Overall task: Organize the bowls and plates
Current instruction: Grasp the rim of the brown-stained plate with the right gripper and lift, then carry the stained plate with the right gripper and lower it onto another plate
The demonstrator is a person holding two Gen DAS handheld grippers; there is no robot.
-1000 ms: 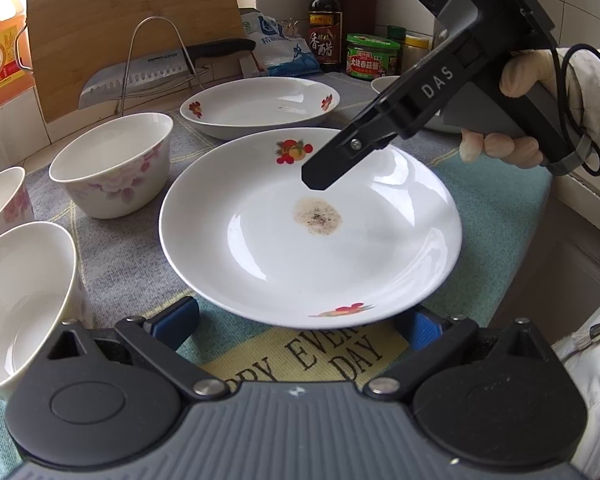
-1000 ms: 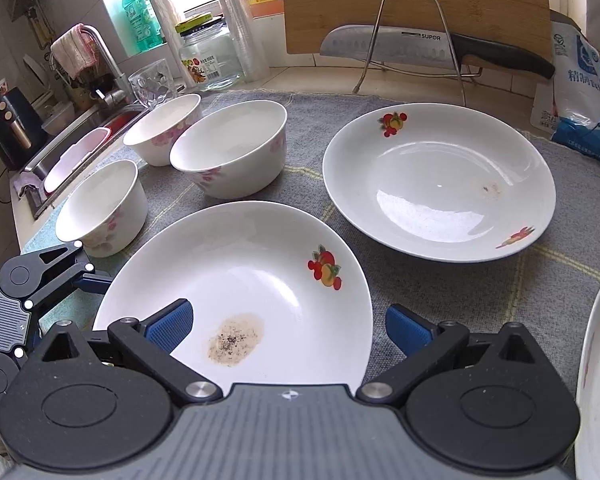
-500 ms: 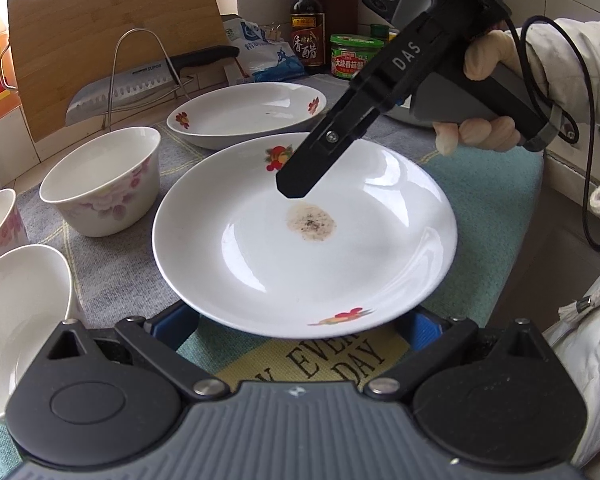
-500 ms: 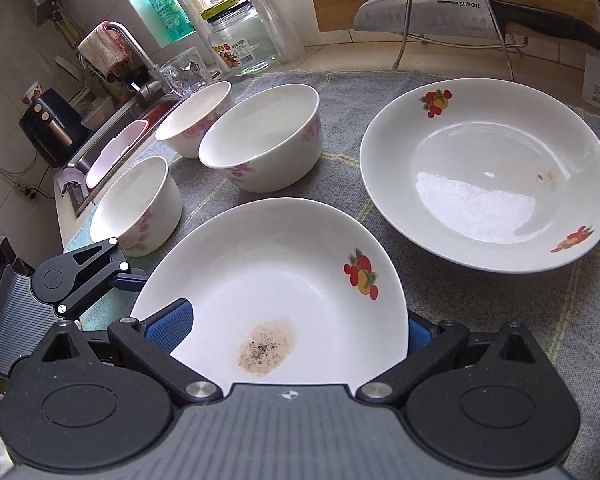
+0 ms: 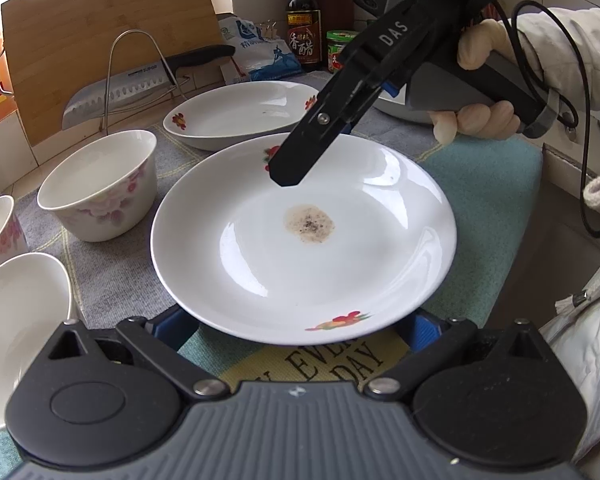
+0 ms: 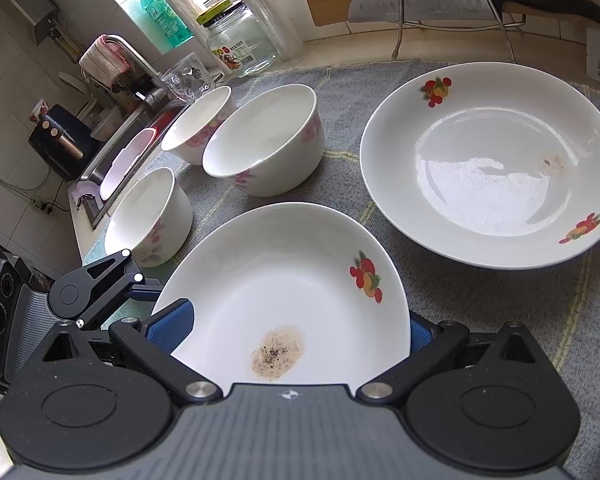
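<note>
— Plates first: where does the stained one sit?

— The shallow white porcelain plate with fruit decals and a brown speckled stain (image 5: 304,236) fills the centre of the left wrist view, on the grey woven mat (image 5: 108,276). The left gripper (image 5: 300,326) has its blue pads spread wide on either side of the plate's near rim, holding nothing.

— And the right gripper?

— The right gripper (image 6: 296,330) is also wide apart, its blue pads flanking the same plate at the bottom of its own view; whether they touch the rim cannot be told. A gloved hand (image 5: 480,92) grips its handle at upper right of the left view.

— Other dishes?

— A second white fruit-decal plate (image 6: 488,164) lies at right, apart from the first. Three white floral bowls (image 6: 264,140) cluster at centre left, near the sink (image 6: 124,160).
</note>
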